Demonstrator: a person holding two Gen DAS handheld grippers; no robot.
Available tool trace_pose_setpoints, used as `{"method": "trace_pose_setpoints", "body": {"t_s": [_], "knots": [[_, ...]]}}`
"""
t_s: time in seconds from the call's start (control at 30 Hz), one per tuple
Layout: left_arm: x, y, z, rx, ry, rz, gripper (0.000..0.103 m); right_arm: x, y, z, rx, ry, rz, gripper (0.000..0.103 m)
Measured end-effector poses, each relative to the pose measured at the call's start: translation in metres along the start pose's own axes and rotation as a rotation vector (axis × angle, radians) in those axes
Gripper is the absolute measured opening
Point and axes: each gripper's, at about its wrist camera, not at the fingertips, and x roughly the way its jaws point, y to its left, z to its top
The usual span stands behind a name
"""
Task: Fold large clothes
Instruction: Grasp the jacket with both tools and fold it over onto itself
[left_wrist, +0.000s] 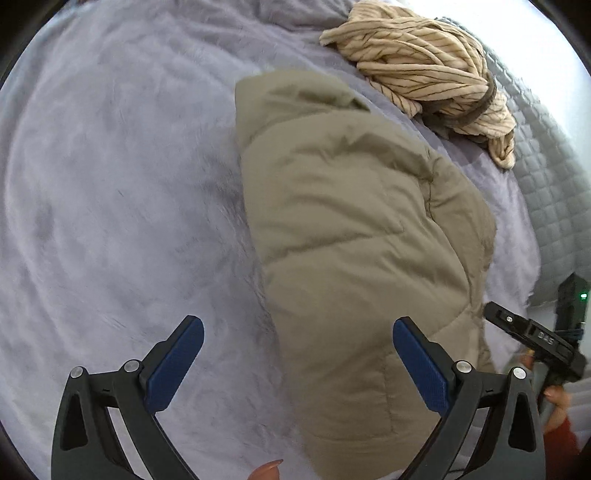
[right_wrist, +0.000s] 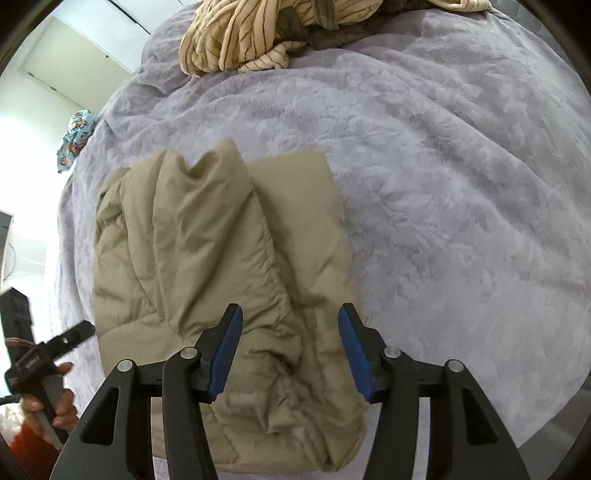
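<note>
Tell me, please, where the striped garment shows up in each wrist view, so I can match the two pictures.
Left wrist: the striped garment lies bunched at the top right, beyond the jacket.
Right wrist: it lies at the top centre, partly cut off by the picture's edge.
Shared landmark: the tan jacket on the blanket, nearer the camera than the garment in both.

Bed with fuzzy lavender blanket (right_wrist: 443, 184), folded tan puffer jacket (left_wrist: 351, 229) and crumpled striped cream garment (left_wrist: 424, 66) on top.
</note>
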Motion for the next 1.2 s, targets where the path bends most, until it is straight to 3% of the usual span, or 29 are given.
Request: {"method": "trace_pose_setpoints", "body": {"t_s": [0.03, 0.07, 0.1, 0.53, 0.63, 0.67, 0.7, 0.9, 1.03, 1.2], "knots": [[0.004, 0.002, -0.001, -0.015, 0.01, -0.022, 0.102, 0.001, -0.003, 0.003, -0.001, 0.007, 0.025, 0.064], [0.007, 0.004, -0.003, -0.024, 0.015, -0.04, 0.102, 0.003, -0.005, 0.004, -0.003, 0.016, 0.051, 0.078], [0.01, 0.005, -0.004, -0.029, 0.018, -0.056, 0.102, 0.006, -0.009, 0.007, -0.005, 0.031, 0.091, 0.084], [0.036, 0.021, 0.003, -0.095, 0.083, -0.342, 0.102, 0.062, -0.04, 0.038, -0.007, 0.179, 0.304, 0.086], [0.046, 0.025, 0.005, -0.122, 0.101, -0.364, 0.102, 0.076, -0.045, 0.043, -0.018, 0.214, 0.332, 0.087], [0.049, 0.026, 0.006, -0.123, 0.103, -0.373, 0.102, 0.081, -0.045, 0.045, -0.023, 0.225, 0.331, 0.1], [0.051, 0.026, 0.006, -0.123, 0.104, -0.386, 0.102, 0.085, -0.046, 0.046, -0.028, 0.231, 0.333, 0.103], [0.067, 0.028, 0.009, -0.125, 0.118, -0.442, 0.102, 0.115, -0.045, 0.054, -0.009, 0.304, 0.472, 0.103], [0.078, 0.027, 0.012, -0.133, 0.128, -0.468, 0.102, 0.133, -0.036, 0.065, -0.017, 0.344, 0.499, 0.103], [0.094, 0.024, 0.015, -0.174, 0.137, -0.485, 0.102, 0.157, -0.03, 0.069, 0.063, 0.395, 0.56, 0.103]]}}
